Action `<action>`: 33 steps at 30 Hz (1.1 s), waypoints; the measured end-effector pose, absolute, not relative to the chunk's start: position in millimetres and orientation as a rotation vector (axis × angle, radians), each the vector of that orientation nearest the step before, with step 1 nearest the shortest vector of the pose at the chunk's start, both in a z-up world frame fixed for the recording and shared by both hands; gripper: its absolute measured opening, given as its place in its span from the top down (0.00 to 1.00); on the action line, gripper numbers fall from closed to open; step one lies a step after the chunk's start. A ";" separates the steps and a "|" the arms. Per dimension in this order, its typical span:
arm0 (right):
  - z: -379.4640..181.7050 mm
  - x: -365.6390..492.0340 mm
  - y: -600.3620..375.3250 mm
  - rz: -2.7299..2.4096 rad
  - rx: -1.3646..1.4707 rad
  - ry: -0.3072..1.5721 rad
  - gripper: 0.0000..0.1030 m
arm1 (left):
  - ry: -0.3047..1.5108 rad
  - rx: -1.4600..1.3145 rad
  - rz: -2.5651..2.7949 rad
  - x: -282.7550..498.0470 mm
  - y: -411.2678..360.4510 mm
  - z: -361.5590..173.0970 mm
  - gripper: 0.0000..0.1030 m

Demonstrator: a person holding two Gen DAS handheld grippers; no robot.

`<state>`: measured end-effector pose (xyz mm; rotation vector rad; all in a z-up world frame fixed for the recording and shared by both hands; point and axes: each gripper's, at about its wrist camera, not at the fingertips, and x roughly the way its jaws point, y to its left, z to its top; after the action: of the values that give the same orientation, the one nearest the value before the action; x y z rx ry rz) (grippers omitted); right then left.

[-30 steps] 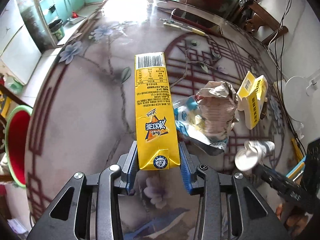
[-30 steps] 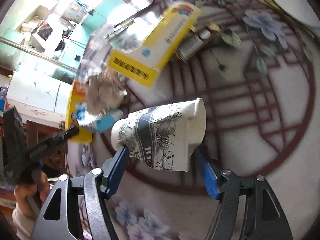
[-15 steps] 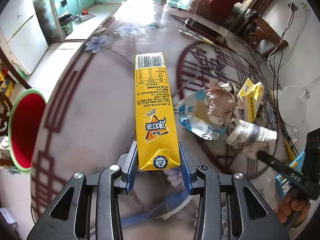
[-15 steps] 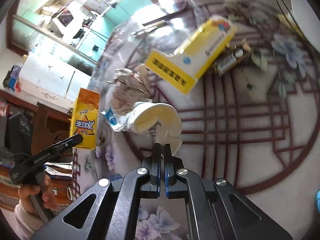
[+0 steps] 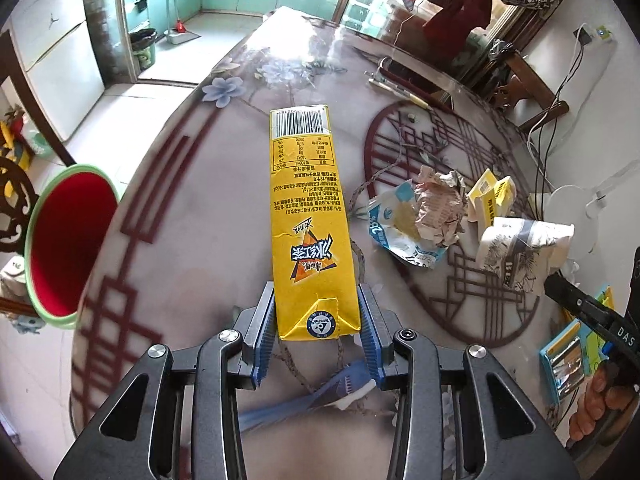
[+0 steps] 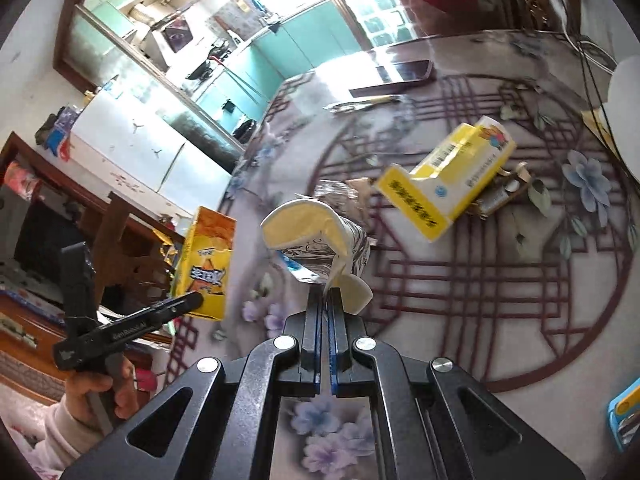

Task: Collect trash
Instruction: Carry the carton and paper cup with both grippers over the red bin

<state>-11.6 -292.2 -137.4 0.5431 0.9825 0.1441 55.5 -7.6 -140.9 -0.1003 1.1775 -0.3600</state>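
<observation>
**Both grippers loaded, trash in the air**

Left gripper [image 5: 318, 326]: clamped on the base end of yellow drink carton [image 5: 310, 216], carton sticking out forward above the table [image 5: 200, 208]. Right gripper [image 6: 325, 300]: jaws squeezed nearly together, pinching the crushed wall of paper cup [image 6: 316, 236], cup lifted clear of the table. Still lying there: crumpled paper wad [image 5: 438, 206] on blue-white wrapper [image 5: 386, 228], yellow box [image 6: 446, 184] just beside. Red bin [image 5: 64, 240] off the table's left edge.

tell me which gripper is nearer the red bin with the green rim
Left. The left gripper holds the yellow carton beside the red bin; the right gripper is across the table.
</observation>
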 end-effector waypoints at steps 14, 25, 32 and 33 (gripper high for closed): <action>-123.8 -7.3 -240.8 0.178 0.468 0.984 0.98 | 1.140 -0.097 -0.375 52.3 24.4 -131.3 0.65; -116.7 2.4 -191.6 0.177 0.432 0.993 0.98 | 1.158 -0.116 -0.366 57.2 72.2 -140.1 0.65; -114.1 7.0 -161.5 0.154 0.422 0.998 0.98 | 1.177 -0.121 -0.376 67.0 102.3 -146.7 0.65; -113.4 7.7 -156.9 0.151 0.422 0.997 0.98 | 1.177 -0.116 -0.381 68.2 105.6 -147.1 0.65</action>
<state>7.7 -156.9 -113.4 0.4221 0.9971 0.1514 68.2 105.6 -147.1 -0.1157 1.1765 -0.3809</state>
